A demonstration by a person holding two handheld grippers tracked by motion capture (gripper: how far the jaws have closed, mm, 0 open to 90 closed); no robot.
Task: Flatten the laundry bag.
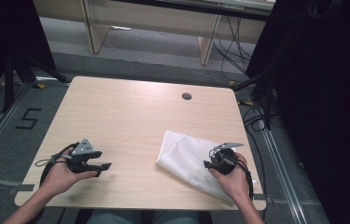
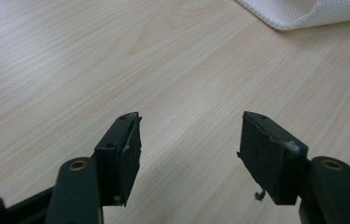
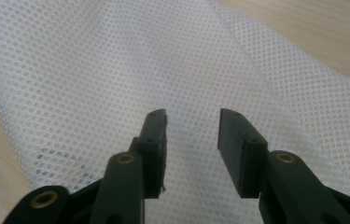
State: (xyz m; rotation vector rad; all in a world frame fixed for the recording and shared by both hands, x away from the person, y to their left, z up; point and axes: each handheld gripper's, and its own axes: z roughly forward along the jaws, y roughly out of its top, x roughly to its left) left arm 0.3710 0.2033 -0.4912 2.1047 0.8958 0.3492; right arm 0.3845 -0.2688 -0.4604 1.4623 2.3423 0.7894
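A white, fine-holed mesh cloth (image 1: 184,158), folded into a rough wedge, lies on the pale wood-grain desk (image 1: 135,121) near its front right corner, its far tip pointing toward the middle of the desk and its near end running under the person's right hand at the front edge. The right tongs (image 3: 192,122) hover just above the cloth with the jaws partly open, a moderate gap between the pads and nothing held; the mesh spreads beneath them with a fold line running off to the upper right in the right gripper view. The left tongs (image 2: 189,135) stand near the front left corner, well apart from the cloth, jaws wide open and empty over bare wood, with only a rounded corner of the mesh (image 2: 303,11) showing far ahead of them. The step in hand looks like taking a first grip on the cloth, and it probably goes best if the right tongs drop onto a fold or free edge rather than the flat middle (thin mesh lying flat gives the pads little to pinch). Tilting one jaw low so that it slides under the top layer should help, as should closing gently so the layers do not bunch. The left tongs would likely do well to come across toward the cloth's nearer corner, ready to hold or lift the opposite side.
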